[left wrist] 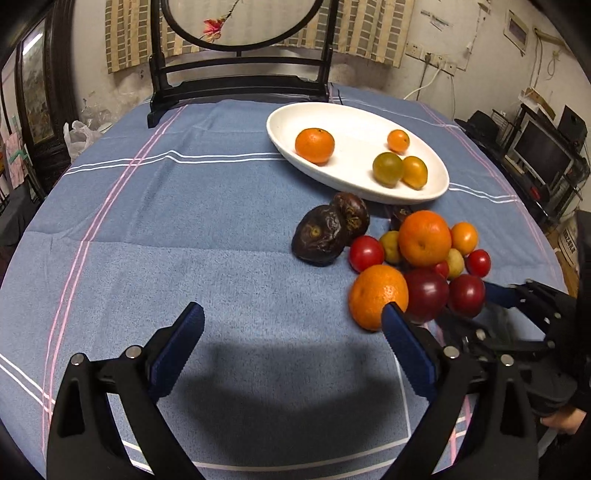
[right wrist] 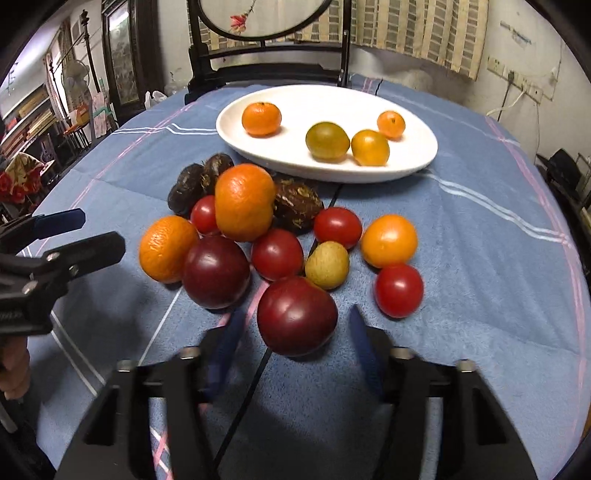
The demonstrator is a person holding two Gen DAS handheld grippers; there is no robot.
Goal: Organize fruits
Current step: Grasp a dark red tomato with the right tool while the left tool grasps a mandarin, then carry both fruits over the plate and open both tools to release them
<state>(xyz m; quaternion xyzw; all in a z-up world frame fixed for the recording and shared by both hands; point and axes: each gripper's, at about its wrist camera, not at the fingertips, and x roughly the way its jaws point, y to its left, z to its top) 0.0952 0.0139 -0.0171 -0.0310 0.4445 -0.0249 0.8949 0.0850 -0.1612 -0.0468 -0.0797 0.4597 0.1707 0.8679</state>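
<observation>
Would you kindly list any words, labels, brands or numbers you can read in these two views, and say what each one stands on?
None can be read.
Cardboard box at the right edge of the left wrist view: dark print, too blurred to read.
Papers on the wall: too small to read.
Fruit and white dish: no labels visible.

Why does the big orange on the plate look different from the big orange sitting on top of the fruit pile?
The orange on the plate lies in the white plate with bare plate all round it; the orange on the pile is propped on other fruit over the blue cloth. The plate one looks smaller and rounder; the pile one looks bigger and taller, though it is nearer. Both are bright orange with dimpled skin.
</observation>
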